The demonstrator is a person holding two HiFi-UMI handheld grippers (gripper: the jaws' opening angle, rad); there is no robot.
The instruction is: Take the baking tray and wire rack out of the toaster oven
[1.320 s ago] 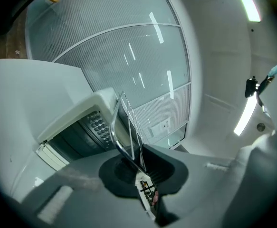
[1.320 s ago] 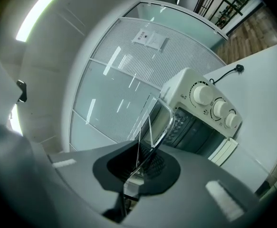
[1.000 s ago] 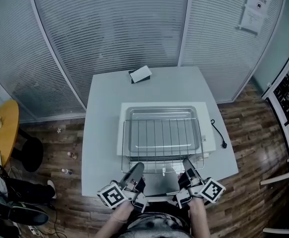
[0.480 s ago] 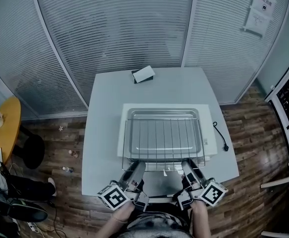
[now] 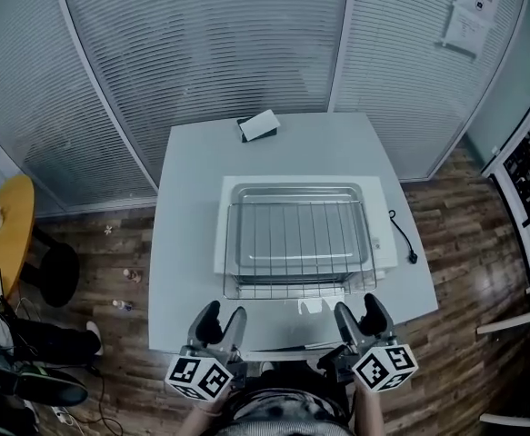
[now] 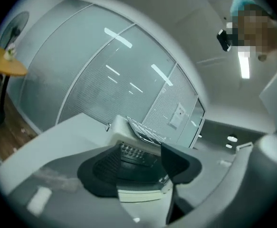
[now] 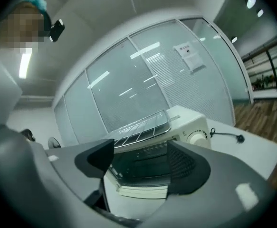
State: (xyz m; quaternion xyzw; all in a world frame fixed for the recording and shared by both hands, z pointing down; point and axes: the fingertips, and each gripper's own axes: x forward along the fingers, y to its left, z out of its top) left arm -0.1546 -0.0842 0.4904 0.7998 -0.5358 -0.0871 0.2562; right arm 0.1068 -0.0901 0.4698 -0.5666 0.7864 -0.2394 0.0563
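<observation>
**Rack and tray set on the oven's roof**

The wire rack (image 5: 298, 248) lies over the baking tray (image 5: 296, 190) on top of the toaster oven (image 5: 385, 243); I judge the set-down done, so I'd draw both hands straight back, clear of the rack's front wire; my left gripper (image 5: 223, 318) and right gripper (image 5: 359, 314) have just been opening, jaws spread wide, nothing between them.

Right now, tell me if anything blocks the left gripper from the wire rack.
Nothing visible does. The left gripper, its fingers just opened and empty, faces the wire rack across open space. The rack lies on the tray atop the oven.
</observation>
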